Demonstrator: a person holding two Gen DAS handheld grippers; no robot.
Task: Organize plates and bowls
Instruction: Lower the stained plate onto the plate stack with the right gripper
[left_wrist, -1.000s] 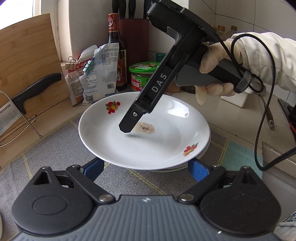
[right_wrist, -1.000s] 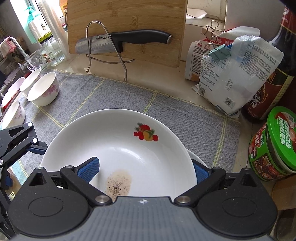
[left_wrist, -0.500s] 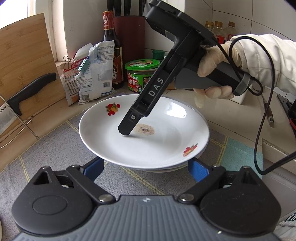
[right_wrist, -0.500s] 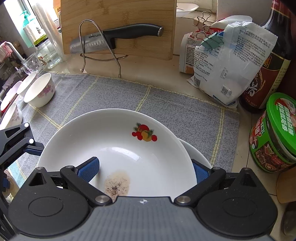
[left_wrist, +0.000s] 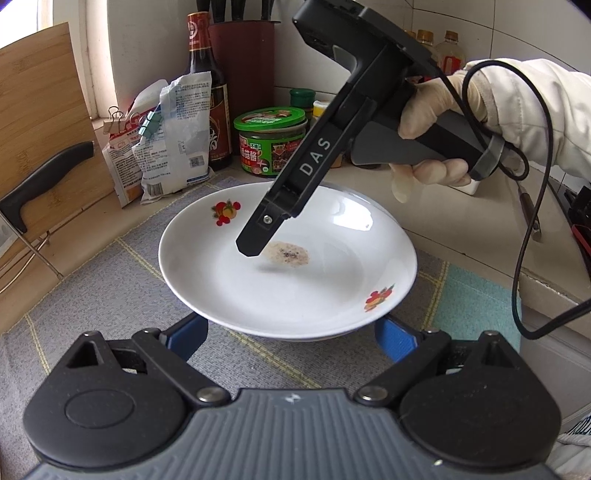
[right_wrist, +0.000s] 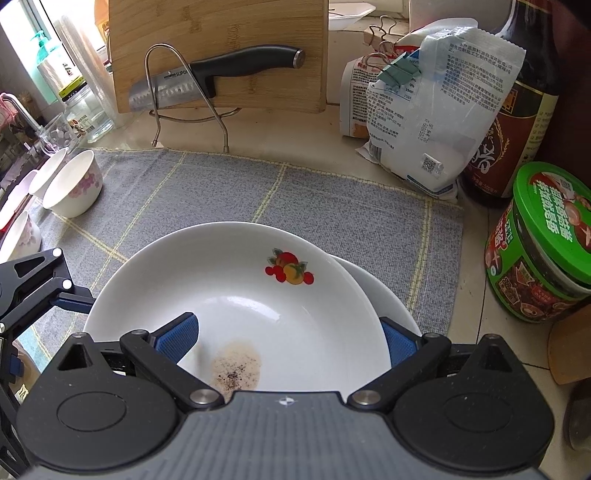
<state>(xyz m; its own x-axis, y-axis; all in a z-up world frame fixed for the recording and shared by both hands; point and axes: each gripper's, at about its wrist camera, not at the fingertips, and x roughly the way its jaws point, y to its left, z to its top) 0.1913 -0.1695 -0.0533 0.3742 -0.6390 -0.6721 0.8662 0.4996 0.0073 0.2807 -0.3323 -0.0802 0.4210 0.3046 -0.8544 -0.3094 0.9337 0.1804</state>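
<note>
Left wrist view: a white plate (left_wrist: 288, 266) with fruit motifs and a speckled brown stain sits atop a second plate whose rim just shows beneath, on a grey mat (left_wrist: 110, 280) on the bench (left_wrist: 461, 206). The left tool (left_wrist: 291, 334) has its blue pads spread wide at the plate's near rim, gripping nothing. A gloved hand (left_wrist: 432, 147) holds the right tool (left_wrist: 251, 247), one finger angled down into the dish beside the stain.

Right wrist view: the right tool's jaws stand wide, one blue pad (right_wrist: 177, 338) inside the top plate, the other outside its rim over the lower plate (right_wrist: 384, 291), which juts out to the right. Small floral bowls (right_wrist: 74, 188) cluster at the mat's left edge. A knife (right_wrist: 218, 77) rests against a cutting board (right_wrist: 221, 40) behind; a green-lidded jar (right_wrist: 543, 243) stands at right.
</note>
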